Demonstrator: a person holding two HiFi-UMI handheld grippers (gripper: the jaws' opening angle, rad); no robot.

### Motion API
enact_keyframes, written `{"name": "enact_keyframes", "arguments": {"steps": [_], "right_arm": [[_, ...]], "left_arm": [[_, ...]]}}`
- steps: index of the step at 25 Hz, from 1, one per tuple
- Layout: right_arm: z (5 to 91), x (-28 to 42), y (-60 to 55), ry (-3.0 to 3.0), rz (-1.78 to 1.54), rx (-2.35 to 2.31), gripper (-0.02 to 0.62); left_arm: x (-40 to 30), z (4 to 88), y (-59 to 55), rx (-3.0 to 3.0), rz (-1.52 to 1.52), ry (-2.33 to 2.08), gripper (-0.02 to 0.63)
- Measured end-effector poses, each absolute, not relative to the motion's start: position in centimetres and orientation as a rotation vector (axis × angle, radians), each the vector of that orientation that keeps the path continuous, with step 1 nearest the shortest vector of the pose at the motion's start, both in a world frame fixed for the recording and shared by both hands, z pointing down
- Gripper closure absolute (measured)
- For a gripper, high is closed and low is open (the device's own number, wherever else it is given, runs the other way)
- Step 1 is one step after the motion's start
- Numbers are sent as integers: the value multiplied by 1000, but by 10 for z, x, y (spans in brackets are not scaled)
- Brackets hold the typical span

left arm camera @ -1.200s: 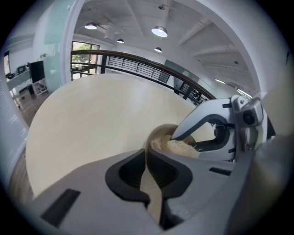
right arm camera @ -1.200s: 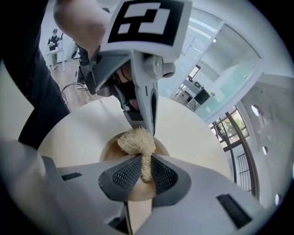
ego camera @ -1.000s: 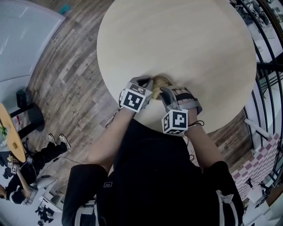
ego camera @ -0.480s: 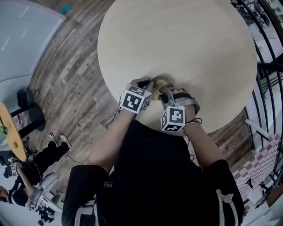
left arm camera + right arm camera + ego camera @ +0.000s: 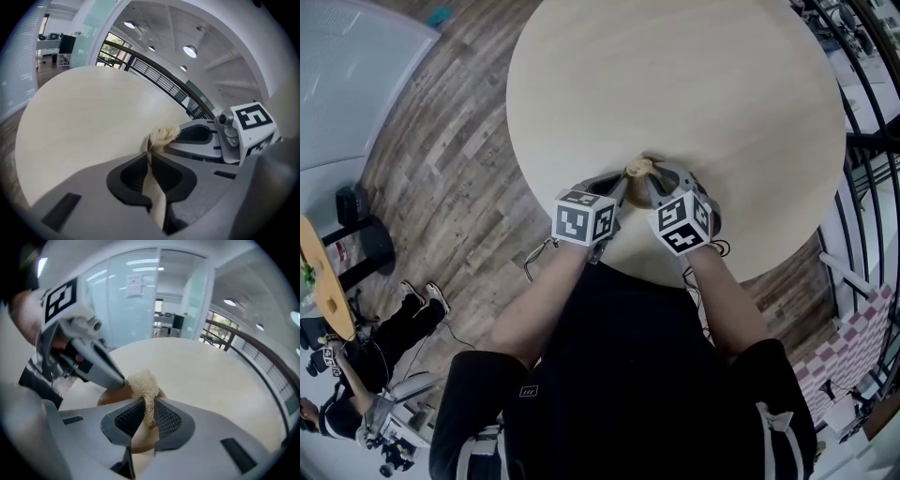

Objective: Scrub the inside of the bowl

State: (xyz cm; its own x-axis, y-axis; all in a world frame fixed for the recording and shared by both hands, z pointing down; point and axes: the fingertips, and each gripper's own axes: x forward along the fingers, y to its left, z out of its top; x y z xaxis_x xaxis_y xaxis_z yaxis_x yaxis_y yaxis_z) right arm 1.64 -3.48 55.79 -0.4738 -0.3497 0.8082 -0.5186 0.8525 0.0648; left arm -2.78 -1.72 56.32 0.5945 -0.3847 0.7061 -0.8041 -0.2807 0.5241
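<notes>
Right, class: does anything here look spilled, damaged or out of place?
Nothing stands out. The left tool, its jaws just eased wider, pinches the rim of the bowl; the right tool holds the scrubber at the bowl. No spill or damage shows on the table.

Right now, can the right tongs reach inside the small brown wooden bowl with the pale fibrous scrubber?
Probably yes: the right tongs hold the pale fibrous scrubber right at the small brown wooden bowl, whose open top looks uncovered.

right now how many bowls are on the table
1: the bowl, near the table's edge closest to the person, scrubber inside it. No others show.
</notes>
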Motion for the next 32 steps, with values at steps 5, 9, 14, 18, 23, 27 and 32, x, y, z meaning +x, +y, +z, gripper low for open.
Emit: {"name": "enact_keyframes", "arguments": {"steps": [5,9,14,18,23,27,32], "right_arm": [[536,18,-30,-2165,248,621,522],[538,16,-5,-2130,165,470,522],[558,10,-2,-2099,175,434,522],[563,8,-13,-2086,168,463,522],[561,9,-34,-2093,193,550,522],[544,8,-49,-2175,247,677,522],[519,15,-46,-2209,238,715,522]], "left_arm": [[-28,564,-21,1860,529,-987,578],[-29,564,-20,1839,514,-1012,581],[-31,565,-17,1842,517,-1036,588],[-29,562,-15,1878,548,-1035,586],[-23,561,-4,1925,610,-1036,557],[-30,560,-6,1918,601,-1088,546],[-38,561,-11,1887,589,-1120,546]]}}
